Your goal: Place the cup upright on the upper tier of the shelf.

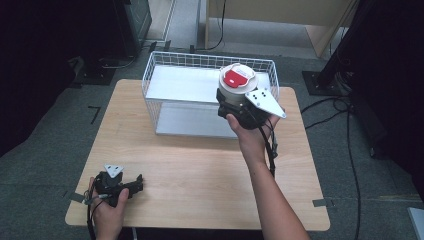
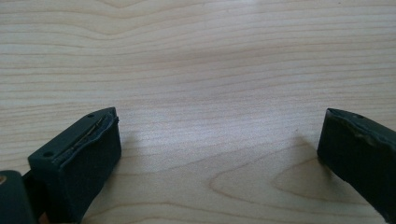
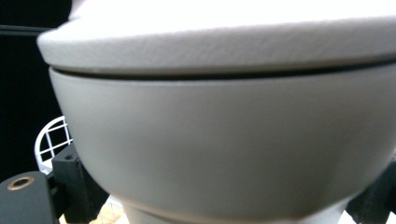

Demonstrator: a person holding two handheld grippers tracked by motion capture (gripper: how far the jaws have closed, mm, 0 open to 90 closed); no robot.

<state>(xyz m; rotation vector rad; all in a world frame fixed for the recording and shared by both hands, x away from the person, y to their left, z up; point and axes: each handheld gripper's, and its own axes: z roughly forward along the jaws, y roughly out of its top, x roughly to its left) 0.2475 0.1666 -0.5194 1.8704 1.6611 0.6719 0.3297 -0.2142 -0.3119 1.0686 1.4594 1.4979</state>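
A round white container point(image 1: 237, 85) with a red-and-white lid top is held up over the front right part of the white wire basket point(image 1: 165, 66), with my right gripper point(image 1: 234, 106) shut on its lower body. In the right gripper view the container's grey-white wall point(image 3: 224, 149) and lid rim loom close between the black jaws. My left gripper point(image 1: 134, 184) rests on the wooden table point(image 1: 200, 170) near the front left corner; in the left gripper view it point(image 2: 219, 144) stands open over bare wood, nothing between its pads.
The wire basket stands at the table's far edge, with a pale flat bottom. Cables point(image 1: 345, 107) and black stands lie on the grey floor to the right. A corner of the basket point(image 3: 52, 140) peeks beside the container in the right gripper view.
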